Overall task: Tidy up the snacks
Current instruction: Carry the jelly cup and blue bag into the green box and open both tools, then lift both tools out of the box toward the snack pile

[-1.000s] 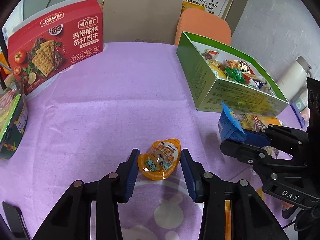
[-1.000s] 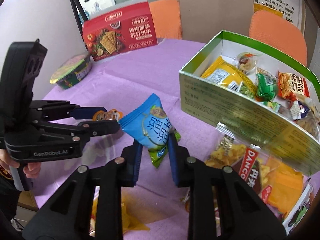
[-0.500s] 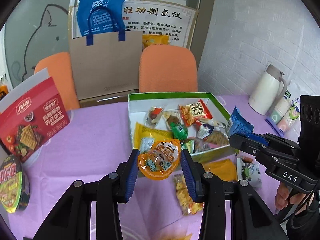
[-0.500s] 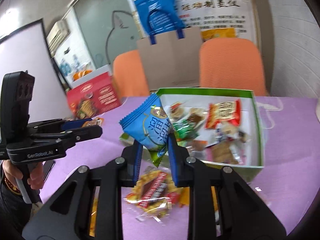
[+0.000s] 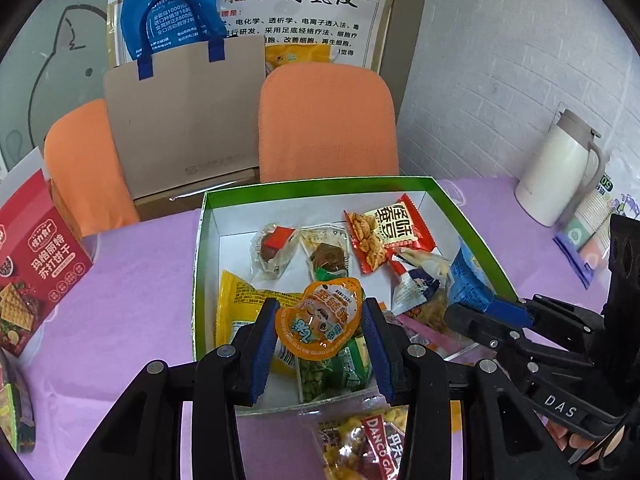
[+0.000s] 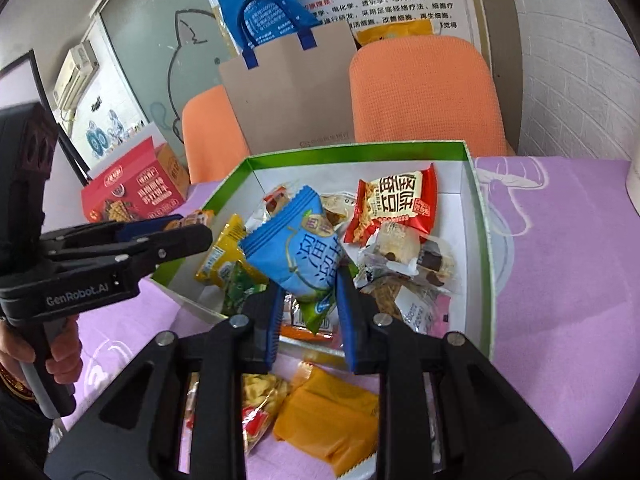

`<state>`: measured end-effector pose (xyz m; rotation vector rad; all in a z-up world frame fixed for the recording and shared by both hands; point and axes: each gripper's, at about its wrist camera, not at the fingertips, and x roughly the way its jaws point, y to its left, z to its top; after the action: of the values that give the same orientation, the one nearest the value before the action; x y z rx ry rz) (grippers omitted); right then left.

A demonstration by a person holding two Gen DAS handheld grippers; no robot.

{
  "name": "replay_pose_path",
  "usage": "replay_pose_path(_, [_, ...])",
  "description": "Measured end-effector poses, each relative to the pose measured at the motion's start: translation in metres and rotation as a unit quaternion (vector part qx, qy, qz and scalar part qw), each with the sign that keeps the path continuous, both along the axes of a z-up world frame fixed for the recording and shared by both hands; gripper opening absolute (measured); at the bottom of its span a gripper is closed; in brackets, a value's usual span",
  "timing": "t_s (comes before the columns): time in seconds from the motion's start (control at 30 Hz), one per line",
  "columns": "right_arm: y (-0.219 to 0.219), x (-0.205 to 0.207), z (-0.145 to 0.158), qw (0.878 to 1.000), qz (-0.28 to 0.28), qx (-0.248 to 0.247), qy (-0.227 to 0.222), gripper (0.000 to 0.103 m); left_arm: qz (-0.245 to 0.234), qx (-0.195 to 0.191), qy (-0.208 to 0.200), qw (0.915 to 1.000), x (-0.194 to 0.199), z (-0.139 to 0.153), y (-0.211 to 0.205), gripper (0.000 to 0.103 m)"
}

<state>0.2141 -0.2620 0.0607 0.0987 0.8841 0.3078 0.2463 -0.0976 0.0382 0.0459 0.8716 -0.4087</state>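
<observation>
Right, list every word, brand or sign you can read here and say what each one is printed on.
"DAS": side of the right gripper.
"GenRobot.AI": side of the left gripper.
"DANCO": clear snack bag in front of the green box.
"怪味豆": red packet in the box.
"溜溜": blue packet in the right gripper.
"玛格丽特 苏打饼干": red cracker box.
"PZ": blue tote.
Poster body text and orange pouch print: too small to read.

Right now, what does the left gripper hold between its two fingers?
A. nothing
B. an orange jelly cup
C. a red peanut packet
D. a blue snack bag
B: the left gripper clamps the orange jelly cup between its blue pads, over the green box.
</observation>
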Motion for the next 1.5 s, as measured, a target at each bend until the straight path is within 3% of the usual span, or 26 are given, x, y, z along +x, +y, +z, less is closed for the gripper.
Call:
replay_pose_path(0.07, [0.003,0.001,-0.005,1.000,0.005,-0.026,-0.008,0.031,0.004,0.000,0.001,1.0000,0.005,-0.005,0.001,0.043])
replay_pose_path(0.1, [0.003,0.000,-0.006,0.999,0.005,-0.038,-0.014,0.043,0.002,-0.003,-0.002,1.0000,0.006,-0.007,0.002,0.055])
replay_pose_path(0.13, [0.001,-0.002,-0.007,0.999,0.003,-0.045,-0.021,0.065,0.001,-0.002,-0.005,1.0000,0.006,-0.008,0.002,0.065])
replay_pose_path(0.17, [0.000,-0.006,-0.006,0.998,0.001,-0.050,-0.034,0.076,0.009,0.003,-0.012,0.9999,0.005,-0.009,0.003,0.086])
replay_pose_path(0.2, [-0.002,-0.010,-0.004,0.998,-0.001,-0.053,-0.045,0.087,0.021,0.007,-0.025,0.9994,0.003,-0.010,0.006,0.094])
replay_pose_path(0.3, [-0.008,-0.014,-0.003,0.997,-0.004,-0.059,-0.046,0.087,0.044,0.021,-0.041,0.9980,0.002,-0.012,0.010,0.103])
replay_pose_path(0.57, [-0.021,-0.029,0.013,0.999,-0.032,-0.027,-0.032,0.088,0.064,0.043,-0.044,0.9961,-0.009,-0.009,0.014,0.103])
replay_pose_path(0.9, [-0.006,-0.069,0.054,0.997,-0.013,-0.027,-0.067,0.088,0.062,0.042,-0.082,0.9938,-0.060,0.024,0.015,0.103])
replay_pose_path(1.13, [-0.011,-0.121,0.077,0.997,-0.024,-0.014,-0.079,0.088,0.069,0.053,-0.074,0.9935,-0.112,0.040,0.022,0.103])
replay_pose_path(1.3, [-0.026,-0.165,0.074,0.996,-0.039,0.008,-0.082,0.088,0.067,0.048,-0.066,0.9944,-0.162,0.028,0.037,0.103])
replay_pose_path(1.5, [-0.033,-0.199,0.038,0.997,-0.055,0.038,-0.036,0.088,0.070,0.018,-0.028,0.9970,-0.218,-0.013,0.062,0.103])
